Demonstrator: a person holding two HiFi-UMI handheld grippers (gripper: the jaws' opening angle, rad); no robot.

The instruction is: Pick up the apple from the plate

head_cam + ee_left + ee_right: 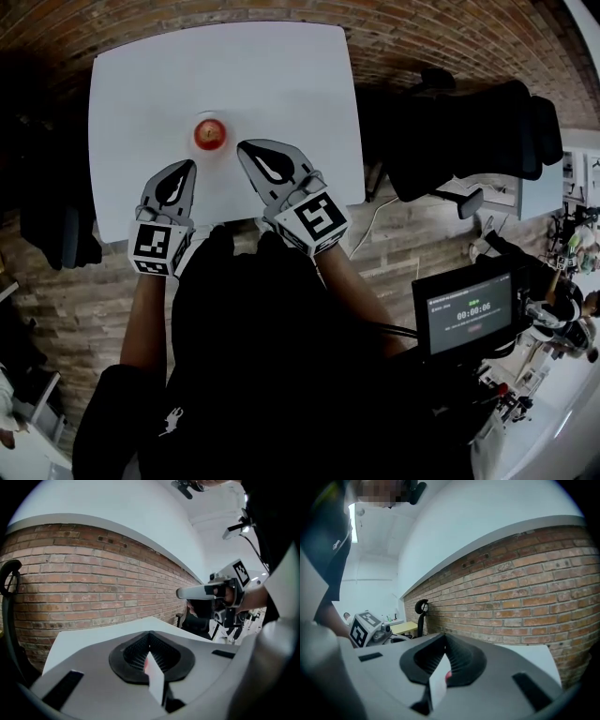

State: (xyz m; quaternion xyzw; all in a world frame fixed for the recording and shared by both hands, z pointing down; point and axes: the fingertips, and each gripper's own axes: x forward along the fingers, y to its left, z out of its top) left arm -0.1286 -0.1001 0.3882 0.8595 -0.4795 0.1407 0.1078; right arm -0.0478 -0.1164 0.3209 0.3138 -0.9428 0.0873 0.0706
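A red apple (210, 133) rests on a small plate (196, 143) near the middle of the white table (281, 75). My left gripper (189, 165) is shut and empty, its tip just short of the apple on the near left. My right gripper (243, 147) is also shut and empty, with its tip close to the apple's right side. In the left gripper view the closed jaws (150, 634) hide all but a red sliver of the apple (146, 663). The right gripper view likewise shows closed jaws (444, 637) and a red speck of apple (448, 674).
A black office chair (459, 141) stands off the table's right edge, and another dark chair (47, 206) is at its left. A screen with a timer (469, 314) sits low on the right. A brick wall (70, 583) lies beyond the table.
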